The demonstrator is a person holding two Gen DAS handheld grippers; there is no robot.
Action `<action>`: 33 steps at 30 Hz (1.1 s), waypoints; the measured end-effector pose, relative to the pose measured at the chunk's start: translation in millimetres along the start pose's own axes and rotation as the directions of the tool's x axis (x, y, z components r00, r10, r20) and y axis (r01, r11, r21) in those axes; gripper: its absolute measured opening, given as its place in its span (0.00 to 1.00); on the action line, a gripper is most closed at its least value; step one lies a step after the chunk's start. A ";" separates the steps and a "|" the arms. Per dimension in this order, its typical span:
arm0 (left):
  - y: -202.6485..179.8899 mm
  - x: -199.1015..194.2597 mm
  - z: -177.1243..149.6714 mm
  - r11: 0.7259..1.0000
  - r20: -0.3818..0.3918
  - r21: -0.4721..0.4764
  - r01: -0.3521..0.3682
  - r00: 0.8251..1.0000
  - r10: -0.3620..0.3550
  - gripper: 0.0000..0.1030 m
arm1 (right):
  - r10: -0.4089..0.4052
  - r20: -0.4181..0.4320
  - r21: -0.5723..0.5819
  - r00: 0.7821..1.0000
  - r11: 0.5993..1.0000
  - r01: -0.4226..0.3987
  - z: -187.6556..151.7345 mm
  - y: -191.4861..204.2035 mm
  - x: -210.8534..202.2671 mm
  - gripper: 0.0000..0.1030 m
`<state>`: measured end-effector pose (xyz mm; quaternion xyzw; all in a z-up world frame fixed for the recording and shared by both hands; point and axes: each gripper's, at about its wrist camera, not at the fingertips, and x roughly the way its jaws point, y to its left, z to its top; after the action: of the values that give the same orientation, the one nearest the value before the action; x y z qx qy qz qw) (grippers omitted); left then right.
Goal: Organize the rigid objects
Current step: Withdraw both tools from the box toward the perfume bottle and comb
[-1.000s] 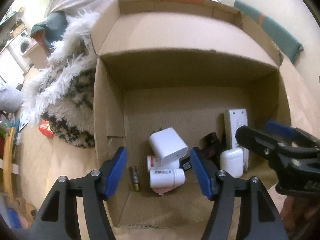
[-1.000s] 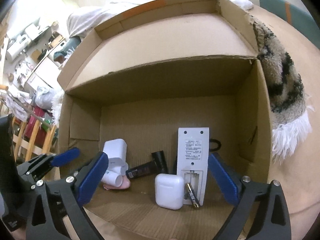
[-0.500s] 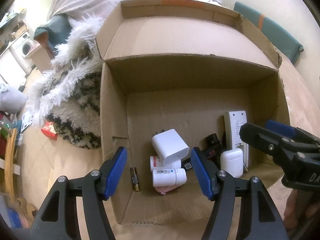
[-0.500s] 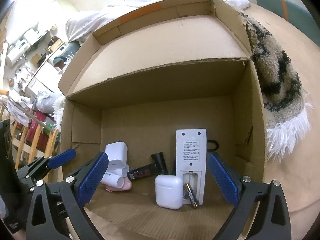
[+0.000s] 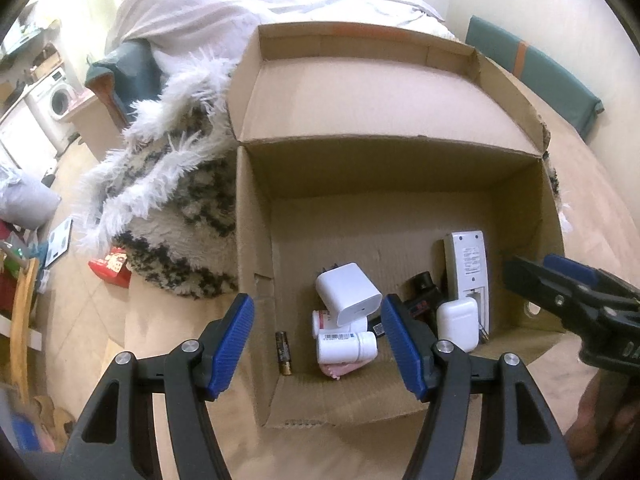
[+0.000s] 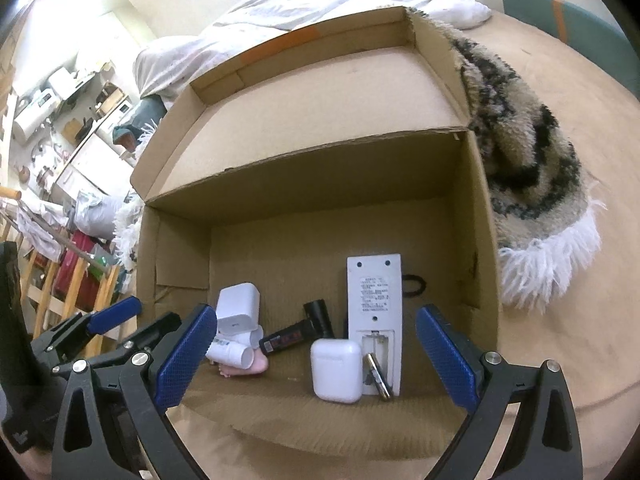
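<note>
Rigid items all sit in the cardboard box (image 5: 256,216), near its front edge: white charger (image 5: 347,294) on top of two pill bottles (image 5: 346,346), loose battery (image 5: 283,352) by the left wall, black tool (image 6: 298,330) mid-floor, white earbud case (image 6: 336,369) touching the remote (image 6: 374,300), whose battery bay is open with a cell (image 6: 376,372) sticking out. Box sits on the desk (image 6: 560,320), shaggy rug (image 5: 172,200) draped beside it, bed (image 5: 240,4) behind. My left tongs (image 5: 316,344) are released, nothing between the pads, hovering over the front edge above the bottles; right tongs (image 6: 316,354) likewise spread wide and empty, above the earbud case. Step looks like scanning for the next pick. To do it well: take the charger first since it's stacked and top-heavy, come straight down, grip across the flat faces, don't nudge the bottles into rolling. Versus a second ago: both views have pulled back and up slightly, more of the box flap and rug showing; contents unmoved, left opening unchanged.
</note>
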<state>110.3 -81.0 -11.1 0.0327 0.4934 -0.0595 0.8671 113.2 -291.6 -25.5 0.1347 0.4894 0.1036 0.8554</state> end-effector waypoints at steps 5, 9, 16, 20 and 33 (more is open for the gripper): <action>8.7 -9.3 -7.4 1.000 -0.004 -0.030 0.004 1.000 -0.004 0.61 | -0.011 0.001 0.002 1.000 1.000 0.011 -10.8 -0.9 -14.3 1.00; 11.7 -13.6 -20.8 0.999 -0.021 -0.042 0.008 1.000 -0.009 0.61 | -0.013 -0.017 0.032 1.000 0.999 0.013 -28.1 -3.7 -18.7 1.00; 14.9 -19.6 -44.3 0.999 -0.040 -0.047 0.010 0.999 -0.012 0.61 | -0.017 -0.034 0.044 0.999 0.999 0.019 -54.1 -3.3 -27.9 1.00; 19.9 -20.7 -55.6 0.997 -0.058 -0.073 0.027 0.998 -0.031 0.61 | -0.029 -0.051 0.062 0.998 0.998 0.032 -65.5 -8.1 -30.0 1.00; 14.8 -5.6 -72.3 0.997 -0.116 -0.071 0.018 0.993 -0.026 0.61 | -0.120 -0.162 0.213 0.979 0.965 0.154 -96.4 -43.7 -18.0 1.00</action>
<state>47.9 -57.7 -43.3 0.0003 0.5454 -0.0496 0.8367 22.8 -325.9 -72.2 0.1882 0.5681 -0.0021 0.8011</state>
